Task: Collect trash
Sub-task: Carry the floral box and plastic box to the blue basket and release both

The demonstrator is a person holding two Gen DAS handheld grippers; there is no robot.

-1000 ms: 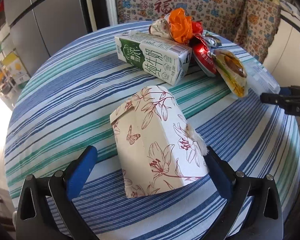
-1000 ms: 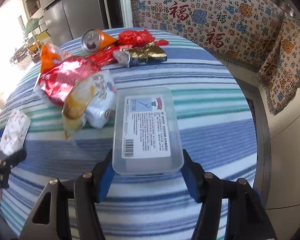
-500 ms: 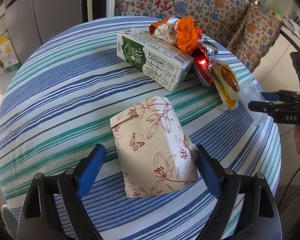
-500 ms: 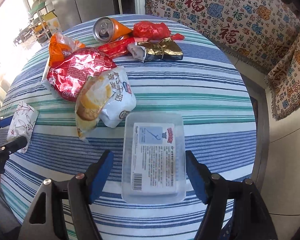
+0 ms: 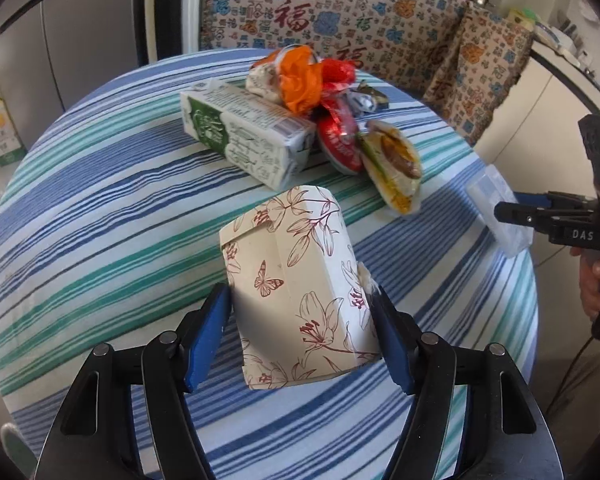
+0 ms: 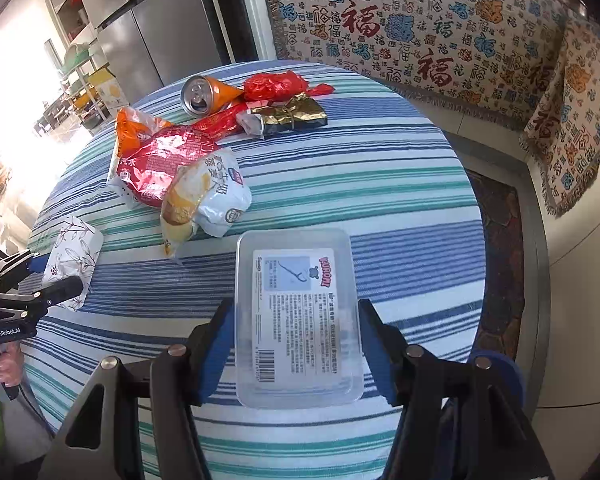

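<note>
Left wrist view: my left gripper [image 5: 300, 320] is closing on the floral carton [image 5: 296, 296] near the table [image 5: 100, 208] edge. My right gripper [image 6: 296, 344] clamps the clear box [image 6: 296, 316]. The wrapper pile [image 6: 172, 160] remains uncollected mid-table.

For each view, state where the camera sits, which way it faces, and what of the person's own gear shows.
Left wrist: on the left gripper, angled down at the table; its jaws are closing around the floral carton; right gripper and a hand at the right edge.
Right wrist: on the right gripper, angled down; pads flank the clear plastic box; the left gripper at the left edge.
Shared: both items, the snack wrappers, the striped tablecloth.
</note>
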